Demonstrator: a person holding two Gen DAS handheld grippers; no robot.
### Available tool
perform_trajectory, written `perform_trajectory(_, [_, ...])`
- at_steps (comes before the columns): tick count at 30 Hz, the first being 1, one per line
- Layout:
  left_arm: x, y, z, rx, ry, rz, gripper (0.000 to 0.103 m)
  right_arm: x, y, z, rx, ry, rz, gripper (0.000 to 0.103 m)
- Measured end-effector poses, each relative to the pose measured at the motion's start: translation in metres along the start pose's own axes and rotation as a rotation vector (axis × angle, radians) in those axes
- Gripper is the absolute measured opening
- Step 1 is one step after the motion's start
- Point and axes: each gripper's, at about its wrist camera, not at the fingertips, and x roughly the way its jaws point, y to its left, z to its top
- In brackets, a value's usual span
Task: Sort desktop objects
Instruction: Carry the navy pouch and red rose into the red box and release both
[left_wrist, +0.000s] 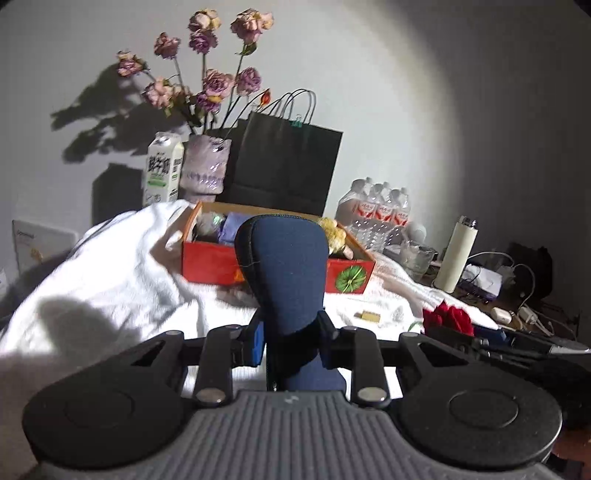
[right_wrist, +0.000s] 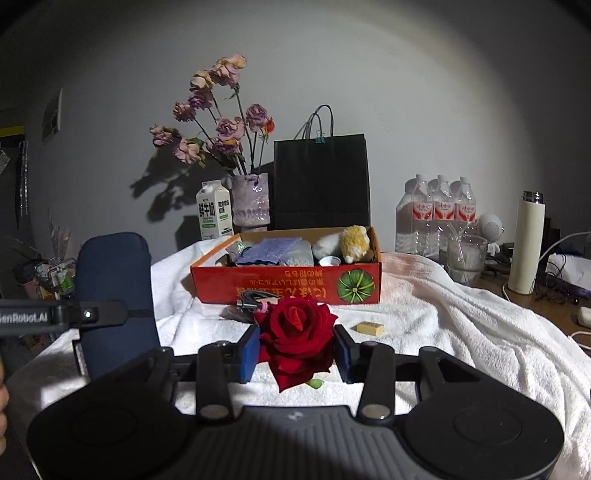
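**Both tongs loaded in front of the red box**

The left tongs (left_wrist: 291, 341) are clamped on a dark blue pouch (left_wrist: 286, 273), which stands upright between the blue pads, its rounded top rising in front of the red box (left_wrist: 218, 264). The right tongs (right_wrist: 297, 350) grip a red rose (right_wrist: 295, 336) by its bloom, a pad pressed against each side, with a green leaf showing below. In the right wrist view the pouch and the left tongs appear at the left edge, raised above the white towel (right_wrist: 443, 314) that covers the bench.

Beyond the rose, a small yellow block (right_wrist: 370, 328) lies on the towel, and a tangle of cable (right_wrist: 251, 299) sits just before the box. The box is open and holds a purple cloth (right_wrist: 269, 251) and a yellow plush toy (right_wrist: 356, 242). Behind it stand a milk carton (right_wrist: 213, 212), a vase of dried flowers (right_wrist: 251, 205), a black paper bag (right_wrist: 321, 181) and water bottles (right_wrist: 436, 214).
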Motion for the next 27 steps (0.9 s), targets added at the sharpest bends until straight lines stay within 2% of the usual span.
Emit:
perform_trajectory(6, [0.037, 0.031, 0.066, 0.027, 0.056, -0.101, 0.027, 0.02, -0.015, 0.037, -0.013, -0.019, 0.059, 0.039])
perform_trajectory(10, [0.092, 0.037, 0.118, 0.116, 0.098, -0.096, 0.028, 0.057, -0.022, 0.081, -0.064, -0.053, 0.08, 0.039])
perform_trajectory(14, [0.171, 0.05, 0.153, 0.182, 0.187, -0.063, 0.028, 0.115, -0.032, 0.125, -0.074, -0.042, 0.098, 0.039])
perform_trajectory(16, [0.211, 0.066, 0.162, 0.155, 0.243, -0.037, 0.028, 0.148, -0.039, 0.141, -0.061, -0.027, 0.081, 0.039])
perform_trajectory(19, [0.265, 0.091, 0.164, 0.071, 0.359, -0.031, 0.027, 0.201, -0.049, 0.157, -0.018, 0.051, 0.077, 0.039])
perform_trajectory(21, [0.292, 0.1, 0.163, 0.069, 0.404, -0.056, 0.025, 0.237, -0.051, 0.161, -0.002, 0.117, 0.084, 0.039])
perform_trajectory(23, [0.315, 0.104, 0.161, 0.09, 0.44, -0.075, 0.026, 0.272, -0.048, 0.16, -0.008, 0.191, 0.075, 0.039])
perform_trajectory(25, [0.337, 0.108, 0.156, 0.106, 0.471, -0.034, 0.025, 0.305, -0.041, 0.153, -0.015, 0.259, 0.054, 0.039])
perform_trajectory(27, [0.357, 0.102, 0.145, 0.196, 0.509, 0.026, 0.025, 0.335, -0.034, 0.142, -0.029, 0.33, 0.043, 0.039])
